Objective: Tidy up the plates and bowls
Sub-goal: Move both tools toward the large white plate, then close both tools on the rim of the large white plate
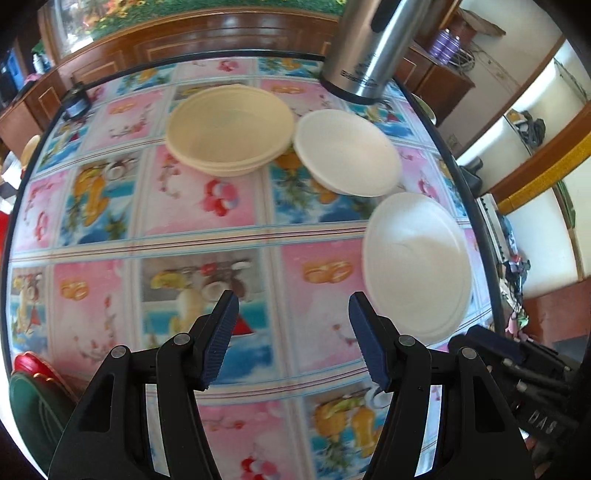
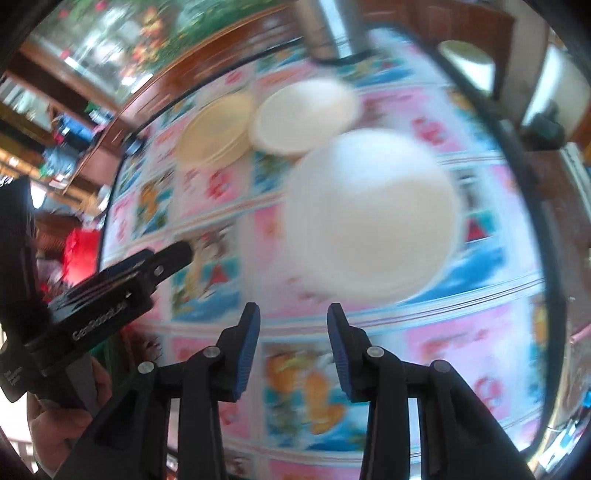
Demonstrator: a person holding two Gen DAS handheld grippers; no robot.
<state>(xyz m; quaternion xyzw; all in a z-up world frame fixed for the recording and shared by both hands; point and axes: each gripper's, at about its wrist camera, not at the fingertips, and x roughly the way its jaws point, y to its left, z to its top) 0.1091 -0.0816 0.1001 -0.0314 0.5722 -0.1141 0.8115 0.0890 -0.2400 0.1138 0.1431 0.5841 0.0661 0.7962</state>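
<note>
While both grippers' fingers spread empty, left gripper [image 2: 184,254] reads "GenRobot.AI".

Home dining room: oilcloth-covered table [image 1: 207,236], wooden sideboard [image 1: 192,40].

Rt wrist view motion-blurred; flask [image 1: 365,48] top cropped.

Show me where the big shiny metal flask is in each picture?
Left wrist view: the metal flask stands at the top, right of centre, at the table's far edge, behind the far white bowl.
Right wrist view: the flask is at the top, just right of centre, blurred and cut off by the frame.
Shared landmark: the stack of cream bowls, lower left of the flask in both.
</note>
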